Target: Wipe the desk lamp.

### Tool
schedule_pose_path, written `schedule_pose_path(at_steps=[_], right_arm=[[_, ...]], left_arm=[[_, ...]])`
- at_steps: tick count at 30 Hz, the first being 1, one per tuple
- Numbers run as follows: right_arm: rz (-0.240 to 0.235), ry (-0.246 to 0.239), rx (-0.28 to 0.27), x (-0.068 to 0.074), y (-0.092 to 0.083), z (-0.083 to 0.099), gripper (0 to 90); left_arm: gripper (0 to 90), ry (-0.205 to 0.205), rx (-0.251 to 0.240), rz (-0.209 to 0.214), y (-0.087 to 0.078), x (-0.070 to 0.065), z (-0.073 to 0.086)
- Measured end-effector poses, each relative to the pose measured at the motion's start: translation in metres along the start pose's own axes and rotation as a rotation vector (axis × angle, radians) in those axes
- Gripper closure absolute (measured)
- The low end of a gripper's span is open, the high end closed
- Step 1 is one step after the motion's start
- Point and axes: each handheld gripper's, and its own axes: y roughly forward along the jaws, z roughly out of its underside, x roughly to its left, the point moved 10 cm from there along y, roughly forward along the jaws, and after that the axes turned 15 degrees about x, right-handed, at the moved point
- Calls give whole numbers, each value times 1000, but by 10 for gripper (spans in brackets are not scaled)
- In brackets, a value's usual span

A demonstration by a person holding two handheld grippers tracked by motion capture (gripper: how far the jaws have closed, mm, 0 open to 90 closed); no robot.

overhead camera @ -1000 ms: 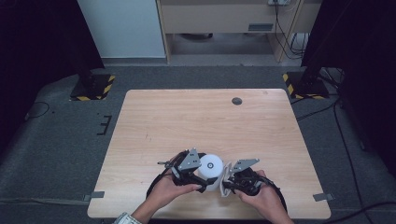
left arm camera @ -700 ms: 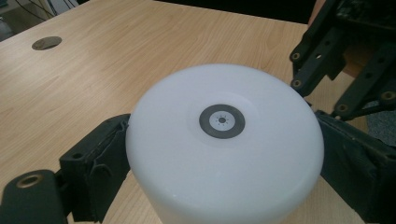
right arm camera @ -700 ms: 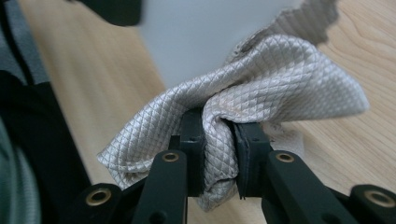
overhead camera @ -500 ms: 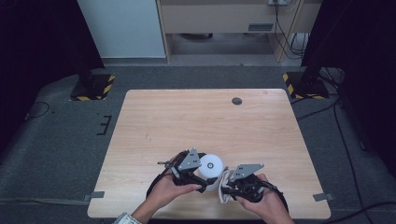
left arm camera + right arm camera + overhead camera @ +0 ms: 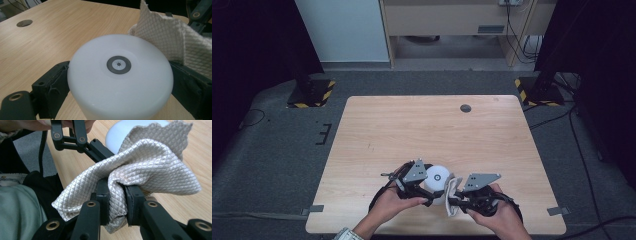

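Near the surface's near edge, the right gripper has its fingers clamped on a bunched quilted cloth. Just left, touching it, the left gripper clasps a white cylinder. Far off lies a dark grommet.

— What does the white cylinder look like?
— It is smooth, matte and round, and its flat face carries a small dark ring at the middle. It sits near the front edge of the bench, clamped at its sides between the jaws of the left gripper.
— And the cloth?
— It is pale beige with a fine diamond weave, crumpled, and pinched in a fold by the right gripper. It is bunched against the cylinder's side.
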Motion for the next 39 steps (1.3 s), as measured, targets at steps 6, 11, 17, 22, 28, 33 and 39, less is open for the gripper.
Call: schedule_pose_path(at_steps=[6, 11, 17, 22, 28, 33, 39], right_arm=[[-17, 2, 48, -1, 18, 8, 760], [-39, 12, 93, -1, 36, 15, 761], [-60, 15, 127, 0, 50, 22, 761], [-57, 9, 132, 1, 49, 21, 760], [-67, -1, 69, 8, 32, 8, 760], [-53, -15, 58, 10, 23, 2, 760], [-64, 3, 90, 5, 37, 12, 761]], left_arm=[[83, 1, 1, 0, 0, 0, 0], [83, 2, 1, 0, 0, 0, 0], [83, 1, 0, 1, 0, 0, 0], [83, 0, 1, 0, 0, 0, 0], [83, 0, 1, 1, 0, 0, 0], [83, 0, 0, 1, 0, 0, 0], [83, 1, 0, 1, 0, 0, 0]])
